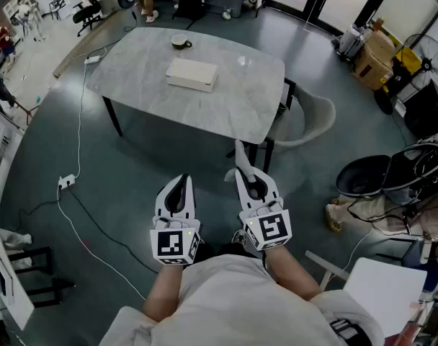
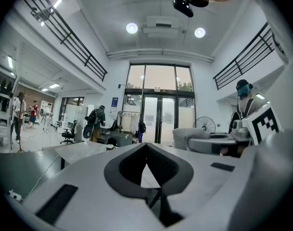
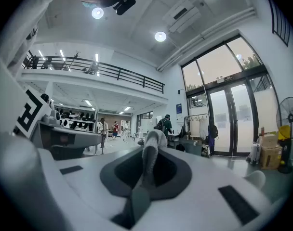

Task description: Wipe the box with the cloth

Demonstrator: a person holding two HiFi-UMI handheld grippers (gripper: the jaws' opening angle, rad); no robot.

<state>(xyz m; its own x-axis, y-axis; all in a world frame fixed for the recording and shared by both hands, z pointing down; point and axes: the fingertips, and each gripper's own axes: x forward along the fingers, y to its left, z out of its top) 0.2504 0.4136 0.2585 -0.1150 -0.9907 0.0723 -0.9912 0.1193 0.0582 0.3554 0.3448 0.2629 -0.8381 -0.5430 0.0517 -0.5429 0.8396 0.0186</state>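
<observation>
Table, box atop (cloth in right claw)

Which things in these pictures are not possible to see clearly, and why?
Box: head view, too small to show dirt or print.
Cup: head view, contents too small and dark.
Cloth: right gripper view, only a strip shows; the shut right gripper hides the rest.

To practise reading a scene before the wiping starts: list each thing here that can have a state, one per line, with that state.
left gripper: shut, nothing between its jaws.
right gripper: shut on the cloth.
cloth: pinched in the right gripper, sticking out past its tips.
box: closed, lying flat on the table, untouched.
cup: upright on the table, apart from the box.
</observation>
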